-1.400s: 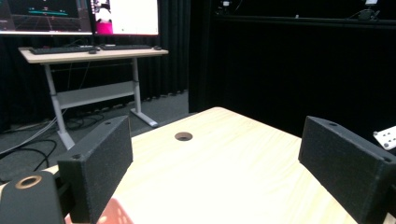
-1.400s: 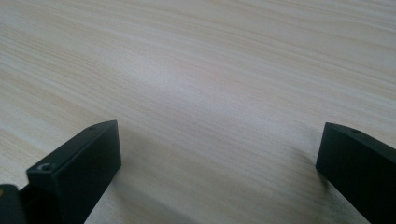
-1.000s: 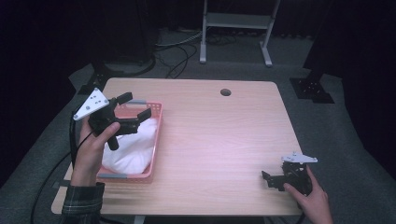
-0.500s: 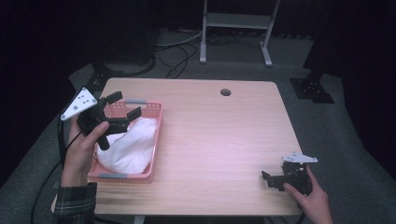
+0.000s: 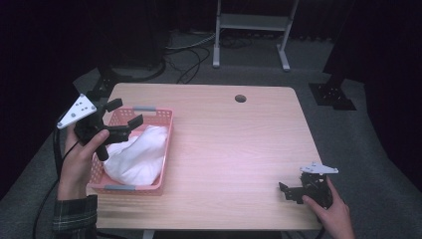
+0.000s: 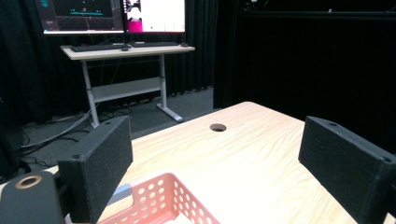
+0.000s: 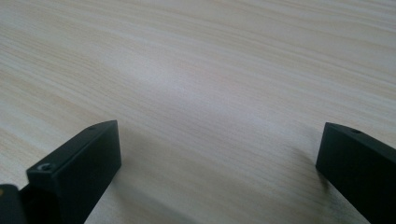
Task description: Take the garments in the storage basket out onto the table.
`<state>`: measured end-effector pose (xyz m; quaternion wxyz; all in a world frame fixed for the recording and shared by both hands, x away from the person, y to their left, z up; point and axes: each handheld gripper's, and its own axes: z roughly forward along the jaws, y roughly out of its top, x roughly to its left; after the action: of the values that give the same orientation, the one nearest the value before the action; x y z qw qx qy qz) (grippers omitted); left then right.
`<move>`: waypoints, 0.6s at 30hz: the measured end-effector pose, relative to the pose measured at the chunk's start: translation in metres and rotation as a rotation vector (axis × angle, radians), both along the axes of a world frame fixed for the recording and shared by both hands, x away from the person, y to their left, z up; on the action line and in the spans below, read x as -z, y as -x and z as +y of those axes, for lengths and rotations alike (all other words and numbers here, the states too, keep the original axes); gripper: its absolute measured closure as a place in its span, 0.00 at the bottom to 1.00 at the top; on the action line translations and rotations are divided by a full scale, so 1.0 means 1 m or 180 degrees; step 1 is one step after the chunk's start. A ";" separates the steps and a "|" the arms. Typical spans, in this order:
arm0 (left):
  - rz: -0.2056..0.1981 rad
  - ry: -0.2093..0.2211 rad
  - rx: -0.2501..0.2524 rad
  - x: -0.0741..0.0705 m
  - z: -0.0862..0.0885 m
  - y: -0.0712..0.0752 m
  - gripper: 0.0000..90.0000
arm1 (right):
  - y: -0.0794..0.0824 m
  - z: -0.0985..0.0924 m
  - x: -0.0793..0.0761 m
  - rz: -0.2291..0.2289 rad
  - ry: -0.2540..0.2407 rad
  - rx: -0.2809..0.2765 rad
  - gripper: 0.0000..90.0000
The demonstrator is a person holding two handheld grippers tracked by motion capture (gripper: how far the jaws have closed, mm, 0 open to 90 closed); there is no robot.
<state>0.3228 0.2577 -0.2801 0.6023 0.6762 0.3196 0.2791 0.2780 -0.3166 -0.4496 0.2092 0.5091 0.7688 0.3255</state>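
Here the left gripper (image 5: pixel 123 112) hangs over the far left corner of the pink perforated plastic basket (image 5: pixel 159 144), jaws spread wide with nothing between them. A crumpled white cloth (image 5: pixel 137 157) lies inside that basket, at the left of the pale wooden table (image 5: pixel 234 149). The right gripper (image 5: pixel 291 193) rests low at the table's near right corner, jaws likewise wide apart and empty.

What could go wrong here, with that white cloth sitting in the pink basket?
The white cloth bulges above the pink basket, so a pull might drag the light basket along. The basket sits near the table edge and could slide off. The left gripper, jaws open, hovers close to the rim and might snag it.
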 end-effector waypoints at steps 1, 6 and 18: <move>0.0000 0.0000 0.0000 0.000 0.000 0.000 0.10 | 0.000 0.000 0.000 0.0000 0.0000 0.0000 0.00; 0.0034 -0.0010 -0.0012 0.001 0.007 0.001 0.10 | 0.000 0.000 0.000 0.0000 0.0000 0.0000 0.00; 0.0090 -0.0057 -0.0030 0.003 0.018 0.002 0.10 | 0.000 0.000 0.000 0.0000 0.0000 0.0000 0.00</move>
<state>0.3208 0.2757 -0.2828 0.5903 0.6840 0.3288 0.2751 0.2780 -0.3166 -0.4496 0.2093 0.5091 0.7688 0.3255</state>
